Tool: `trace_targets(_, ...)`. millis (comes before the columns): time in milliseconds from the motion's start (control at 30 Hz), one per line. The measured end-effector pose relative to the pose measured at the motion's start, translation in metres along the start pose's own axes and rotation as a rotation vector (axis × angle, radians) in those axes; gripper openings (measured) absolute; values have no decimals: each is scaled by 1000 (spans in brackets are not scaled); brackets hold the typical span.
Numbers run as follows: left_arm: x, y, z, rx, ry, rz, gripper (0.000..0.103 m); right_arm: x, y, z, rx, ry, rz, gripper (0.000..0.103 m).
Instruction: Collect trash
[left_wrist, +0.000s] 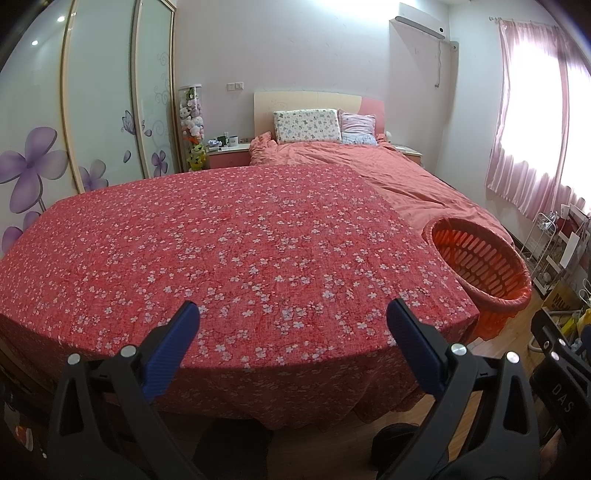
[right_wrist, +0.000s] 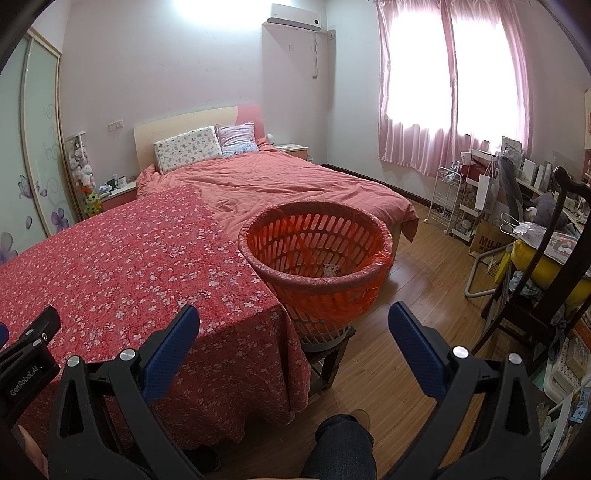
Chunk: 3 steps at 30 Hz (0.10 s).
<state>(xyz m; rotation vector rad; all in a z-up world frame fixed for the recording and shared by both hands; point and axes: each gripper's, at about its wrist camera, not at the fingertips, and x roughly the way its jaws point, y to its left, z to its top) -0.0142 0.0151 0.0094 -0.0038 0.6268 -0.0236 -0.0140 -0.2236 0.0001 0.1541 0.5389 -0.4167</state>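
An orange slatted bin (right_wrist: 317, 258) lined with a red bag stands on a dark stool at the table's right edge; it also shows in the left wrist view (left_wrist: 480, 266). A small pale scrap (right_wrist: 330, 270) lies inside it. My left gripper (left_wrist: 293, 314) is open and empty over the near edge of the table covered by a red flowered cloth (left_wrist: 221, 251). My right gripper (right_wrist: 294, 317) is open and empty, held in front of the bin at the table's right corner. No trash shows on the cloth.
A bed with a salmon cover (right_wrist: 280, 184) lies behind the table. A wardrobe with purple flowers (left_wrist: 74, 129) is at the left. Cluttered shelves, a white rack (right_wrist: 448, 199) and a dark chair (right_wrist: 532, 295) fill the right side. The floor is wood (right_wrist: 406, 295).
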Motion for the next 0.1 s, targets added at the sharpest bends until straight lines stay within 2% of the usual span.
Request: trace_targets(100,0,0,0,3,2,-1,99,0,0,1,0,0,0,101)
